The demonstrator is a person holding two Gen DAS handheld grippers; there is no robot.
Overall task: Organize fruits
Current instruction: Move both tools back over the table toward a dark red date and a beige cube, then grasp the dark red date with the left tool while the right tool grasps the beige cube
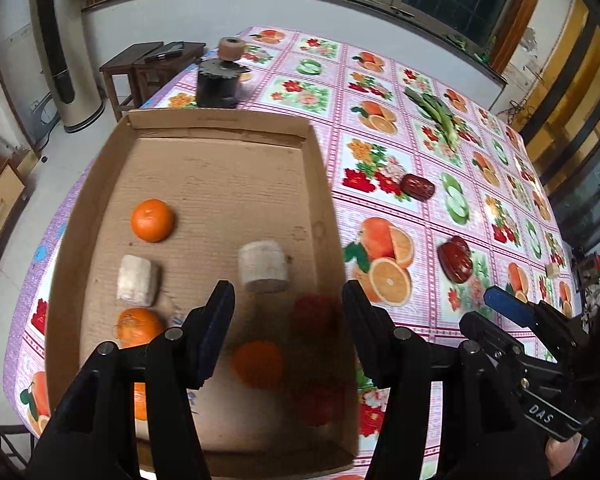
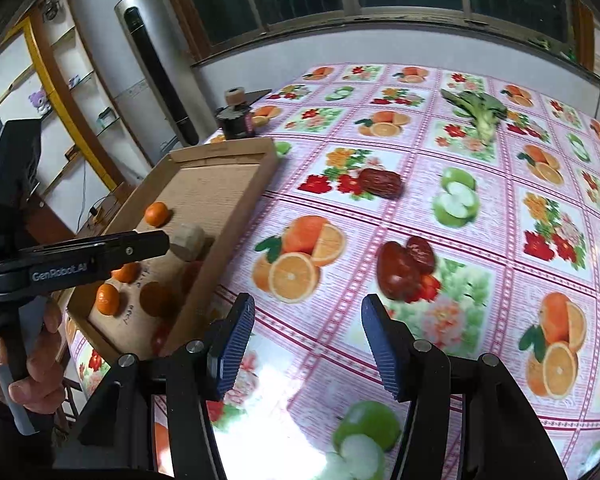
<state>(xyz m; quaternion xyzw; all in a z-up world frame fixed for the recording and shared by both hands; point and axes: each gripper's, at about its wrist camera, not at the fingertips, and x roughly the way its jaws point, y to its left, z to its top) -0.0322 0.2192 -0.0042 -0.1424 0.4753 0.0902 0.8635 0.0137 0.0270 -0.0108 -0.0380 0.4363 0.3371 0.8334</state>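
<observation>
The left tool (image 1: 288, 312) hangs over the near part of a shallow cardboard tray (image 1: 324, 184), its jaws spread wide with nothing between them. Inside the tray lie an orange (image 1: 153, 220) toward the far left, a pale chunky piece (image 1: 137, 281) just nearer than it, a second orange (image 1: 138, 327) nearer still, and a pale cylinder-like piece (image 1: 265, 266) toward the middle. Below the jaws there is a blurred orange fruit (image 1: 257, 364) and some blurred red fruits (image 1: 316, 314); what kind the red ones are is hard to say through the blur.

The right tool (image 2: 306, 332) is held above the desk (image 2: 480, 200), to the right of the tray, and its jaws are also wide apart and empty. On the fruit-printed cloth ahead of it lie two dark red dates touching each other (image 2: 406, 266), and a third red date (image 2: 382, 183) farther off, well apart from the pair. A leafy green vegetable (image 2: 476, 114) lies near the far side of the desk. A dark cylindrical object with a tan roll on top (image 2: 236, 118) stands just beyond the tray's far end. In the left wrist view, the right tool shows at the lower right edge.
</observation>
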